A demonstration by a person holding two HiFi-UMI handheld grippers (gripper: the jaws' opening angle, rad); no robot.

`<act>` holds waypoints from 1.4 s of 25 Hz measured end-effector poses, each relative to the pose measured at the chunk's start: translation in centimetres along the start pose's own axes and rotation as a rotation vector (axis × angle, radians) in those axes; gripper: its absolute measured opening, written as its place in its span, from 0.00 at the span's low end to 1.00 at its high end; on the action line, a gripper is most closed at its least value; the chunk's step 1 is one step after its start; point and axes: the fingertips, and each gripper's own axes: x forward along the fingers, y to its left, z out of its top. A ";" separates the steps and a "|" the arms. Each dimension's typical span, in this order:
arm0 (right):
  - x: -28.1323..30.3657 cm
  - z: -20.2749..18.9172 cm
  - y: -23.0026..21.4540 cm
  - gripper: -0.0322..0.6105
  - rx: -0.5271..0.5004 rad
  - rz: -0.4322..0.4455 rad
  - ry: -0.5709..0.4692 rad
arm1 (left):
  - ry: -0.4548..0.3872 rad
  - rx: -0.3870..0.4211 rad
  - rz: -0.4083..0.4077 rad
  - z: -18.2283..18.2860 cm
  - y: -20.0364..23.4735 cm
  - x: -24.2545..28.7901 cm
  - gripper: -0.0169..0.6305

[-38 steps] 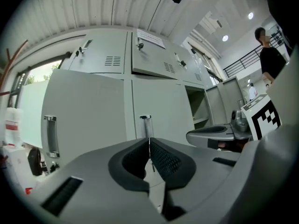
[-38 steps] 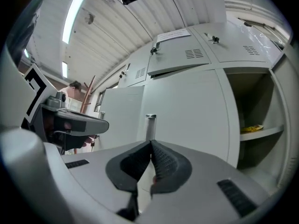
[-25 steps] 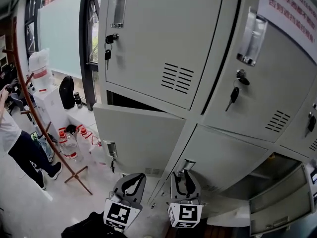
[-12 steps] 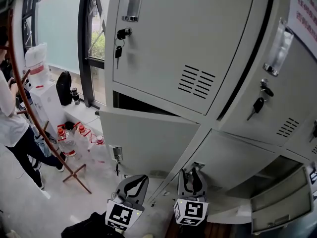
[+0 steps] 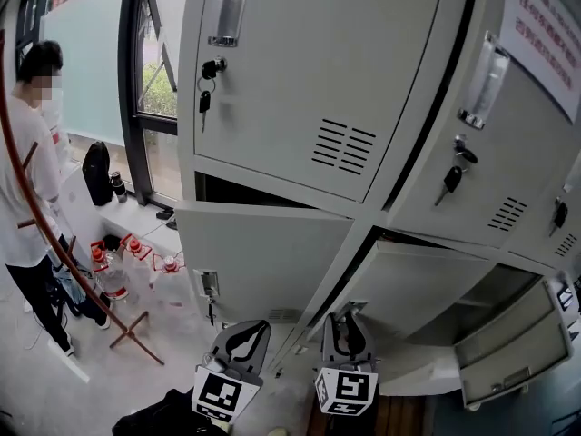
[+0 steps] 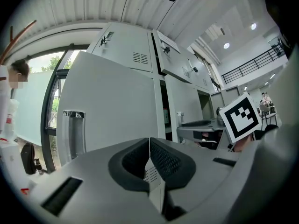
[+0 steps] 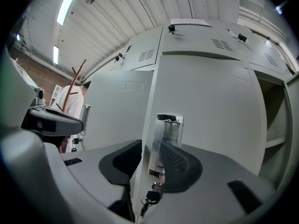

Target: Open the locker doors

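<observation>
The grey lockers fill the head view. The lower left door (image 5: pixel 263 257) (image 6: pixel 107 106) stands swung out, its handle (image 6: pixel 74 134) to the left. My left gripper (image 5: pixel 243 334) (image 6: pixel 149 154) hangs just below that door, shut with nothing in it. My right gripper (image 5: pixel 343 323) (image 7: pixel 150 164) is at the lower middle door (image 5: pixel 418 289) (image 7: pixel 210 115), which stands slightly ajar. Its jaws have just been closing, with the door's edge and recessed handle (image 7: pixel 164 143) between them, and the pads press on both sides. A key (image 7: pixel 150 197) hangs below the handle.
A person (image 5: pixel 27 171) stands at the left by a wooden coat stand (image 5: pixel 68 243). Water bottles (image 5: pixel 127 262) sit on the floor by the window. The lower right door (image 5: pixel 513 348) hangs wide open. Keys hang in the shut upper doors (image 5: pixel 204 98) (image 5: pixel 451 178).
The lower middle door has come ajar, with a dark gap now along its top edge. The person at the left has stepped further into view. Both grippers have stayed about where they were.
</observation>
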 end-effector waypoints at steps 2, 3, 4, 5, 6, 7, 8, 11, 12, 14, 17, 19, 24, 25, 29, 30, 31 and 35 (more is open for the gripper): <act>-0.7 0.0 0.1 0.27 0.002 -0.020 0.001 | -0.002 0.005 -0.023 0.1 -0.2 -0.2 0.07; -1.1 0.0 0.2 0.27 0.003 -0.031 0.001 | -0.003 0.007 -0.034 0.1 -0.3 -0.4 0.07; -1.5 0.0 0.2 0.27 0.003 -0.044 0.001 | -0.004 0.010 -0.045 0.2 -0.4 -0.5 0.06; -1.8 0.0 0.3 0.26 0.003 -0.057 0.002 | -0.006 0.013 -0.057 0.2 -0.4 -0.6 0.07; -2.2 0.0 0.3 0.26 0.003 -0.070 0.003 | -0.008 0.017 -0.070 0.3 -0.5 -0.7 0.06; -2.5 0.0 0.3 0.26 0.004 -0.082 0.004 | -0.010 0.020 -0.083 0.3 -0.7 -0.8 0.06; -2.9 0.0 0.3 0.26 0.005 -0.092 0.005 | -0.013 0.023 -0.096 0.4 -0.8 -1.0 0.07; -3.8 -0.1 0.4 0.26 0.009 -0.117 0.010 | -0.023 0.031 -0.132 0.6 -1.1 -1.3 0.07; -4.1 -0.1 0.4 0.26 0.011 -0.125 0.013 | -0.027 0.032 -0.144 0.7 -1.3 -1.4 0.06; -4.9 -0.1 0.5 0.26 0.012 -0.146 0.017 | -0.033 0.031 -0.167 0.7 -1.6 -1.6 0.07; -6.1 0.0 0.6 0.26 0.001 -0.182 0.017 | -0.038 0.032 -0.204 0.7 -2.1 -1.9 0.06; -6.9 0.0 0.7 0.24 -0.008 -0.205 0.020 | -0.043 0.035 -0.231 0.7 -2.7 -2.0 0.07; -9.4 -0.2 0.8 0.20 -0.023 -0.286 0.030 | -0.066 0.041 -0.312 0.9 -4.2 -2.3 0.06; -9.9 -0.2 0.7 0.20 -0.023 -0.300 0.032 | -0.079 0.038 -0.327 1.0 -4.6 -2.3 0.06; -12.1 -0.5 0.3 0.20 -0.018 -0.357 0.036 | -0.069 0.042 -0.392 0.9 -6.3 -2.4 0.06; -12.7 -0.6 0.1 0.20 -0.018 -0.373 0.039 | -0.068 0.042 -0.409 0.9 -6.8 -2.4 0.06; -13.3 -0.6 -0.1 0.20 -0.018 -0.390 0.043 | -0.070 0.042 -0.426 0.9 -7.3 -2.5 0.06; -15.6 -0.8 -0.8 0.17 -0.023 -0.445 0.059 | -0.076 0.044 -0.480 1.0 -9.1 -2.6 0.06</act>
